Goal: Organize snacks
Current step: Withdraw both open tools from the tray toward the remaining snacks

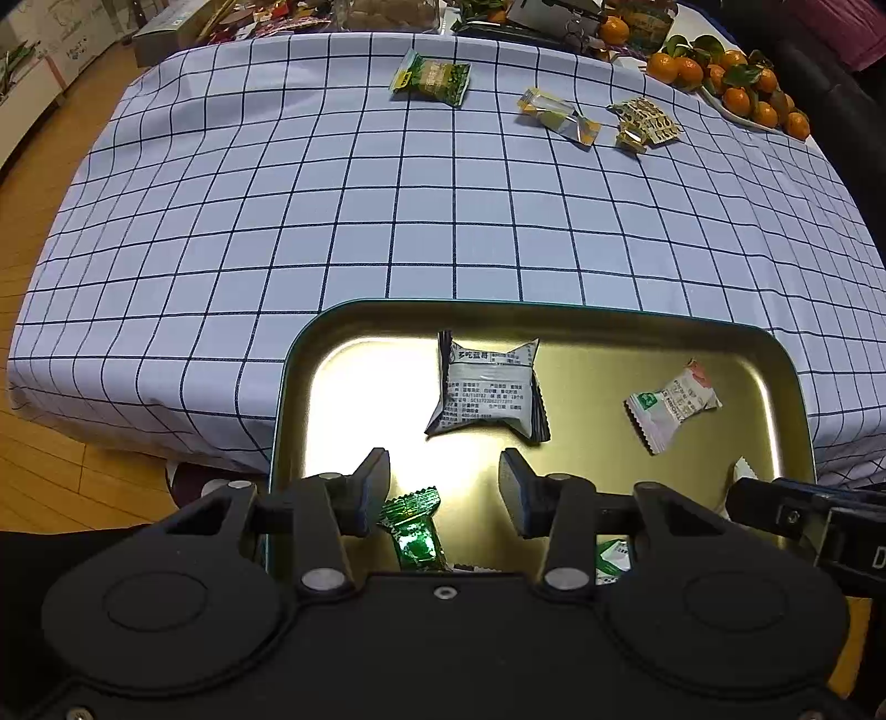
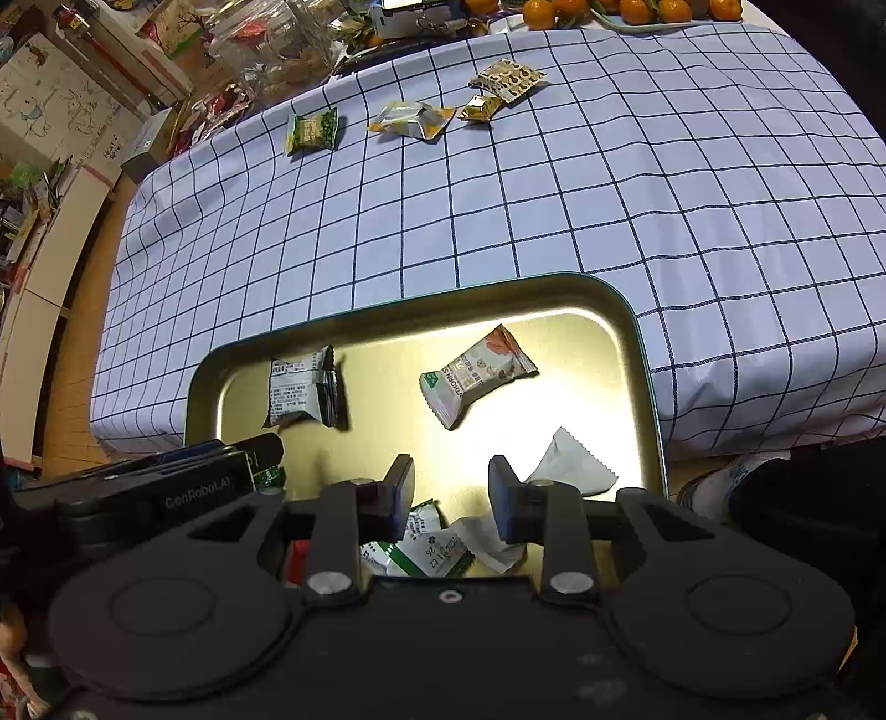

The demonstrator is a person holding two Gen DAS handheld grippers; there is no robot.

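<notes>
A gold metal tray (image 1: 581, 327) (image 2: 637, 354) sits at the near edge of the checked cloth. In it lie a grey square packet (image 1: 487, 387) (image 2: 302, 387), a white-and-green packet (image 1: 673, 404) (image 2: 476, 374), a green candy (image 1: 415, 531) and more white packets (image 2: 432, 548). My left gripper (image 1: 443, 493) is open and empty above the tray's near left part. My right gripper (image 2: 451, 495) is open and empty above the tray's near part. On the far cloth lie a green snack bag (image 1: 432, 77) (image 2: 313, 130), a silver-orange packet (image 1: 559, 116) (image 2: 412, 119) and gold patterned packets (image 1: 645, 124) (image 2: 504, 83).
A plate of mandarins (image 1: 731, 83) stands at the far right corner of the table. Clutter of boxes and bags (image 2: 266, 50) lines the far edge. Wooden floor (image 1: 50, 443) lies to the left of the table.
</notes>
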